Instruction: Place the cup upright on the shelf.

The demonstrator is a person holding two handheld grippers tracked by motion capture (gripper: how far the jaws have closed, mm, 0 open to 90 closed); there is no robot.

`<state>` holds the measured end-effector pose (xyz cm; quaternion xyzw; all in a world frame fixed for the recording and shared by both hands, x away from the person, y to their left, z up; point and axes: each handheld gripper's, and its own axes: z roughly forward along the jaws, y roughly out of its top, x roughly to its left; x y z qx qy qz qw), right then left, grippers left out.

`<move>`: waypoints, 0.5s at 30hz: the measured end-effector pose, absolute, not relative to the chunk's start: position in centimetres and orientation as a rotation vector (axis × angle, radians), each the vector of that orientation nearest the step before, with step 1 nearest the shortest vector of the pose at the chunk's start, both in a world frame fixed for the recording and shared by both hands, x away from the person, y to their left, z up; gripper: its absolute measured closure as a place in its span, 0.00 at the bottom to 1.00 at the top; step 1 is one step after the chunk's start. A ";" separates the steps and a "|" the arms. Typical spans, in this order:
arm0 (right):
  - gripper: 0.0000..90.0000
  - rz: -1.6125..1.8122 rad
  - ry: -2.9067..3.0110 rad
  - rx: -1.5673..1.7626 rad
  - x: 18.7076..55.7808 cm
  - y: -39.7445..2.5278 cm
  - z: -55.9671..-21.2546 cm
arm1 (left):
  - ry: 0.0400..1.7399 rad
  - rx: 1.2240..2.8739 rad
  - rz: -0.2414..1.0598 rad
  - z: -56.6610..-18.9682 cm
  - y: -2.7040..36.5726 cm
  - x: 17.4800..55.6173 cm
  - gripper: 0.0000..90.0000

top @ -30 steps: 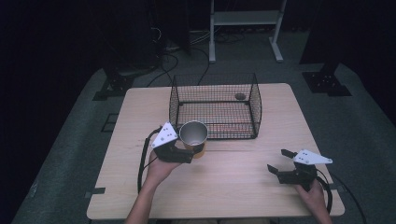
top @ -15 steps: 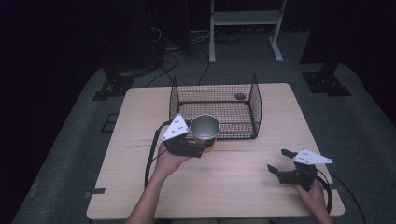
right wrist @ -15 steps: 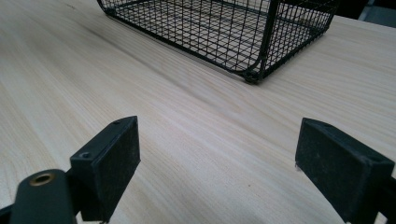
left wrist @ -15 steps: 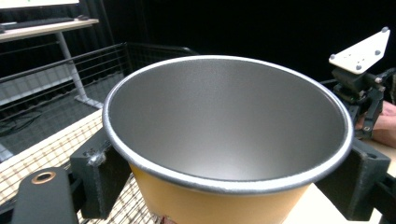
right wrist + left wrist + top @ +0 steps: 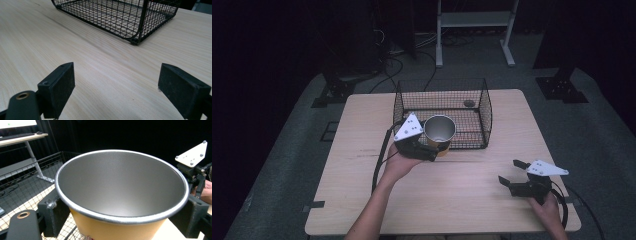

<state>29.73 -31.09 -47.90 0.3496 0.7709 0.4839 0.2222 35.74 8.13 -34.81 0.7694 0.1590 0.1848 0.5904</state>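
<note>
Left gripper (image 5: 428,150): we clamp the cup (image 5: 440,129) upright at the wire basket's (image 5: 485,112) near wall, ready for loading | Right gripper (image 5: 516,176): spread, empty, parked low over the table (image 5: 357,125) for clearance

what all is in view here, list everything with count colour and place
cup: one, yellow outside, grey metal inside, held at the basket's near left corner
wire basket: one, black, far middle of the table
small round thing: one, dark, in the basket near its far wall
table: one, pale wood, on grey floor
white frame: one, on the floor beyond the table
left tongs: one, black, shut on the cup
right tongs: one, black, open, low over the table's near right
</note>
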 end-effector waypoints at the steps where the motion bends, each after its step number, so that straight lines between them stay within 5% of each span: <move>1: 0.14 1.339 2.129 0.966 29.7 -31.1 -47.9 | 0.368 1.794 0.432 -34.7 8.0 35.8 0.16; 15: 0.14 1.342 2.125 0.966 29.7 -31.1 -47.9 | 0.370 1.803 0.419 -34.1 7.4 37.6 0.16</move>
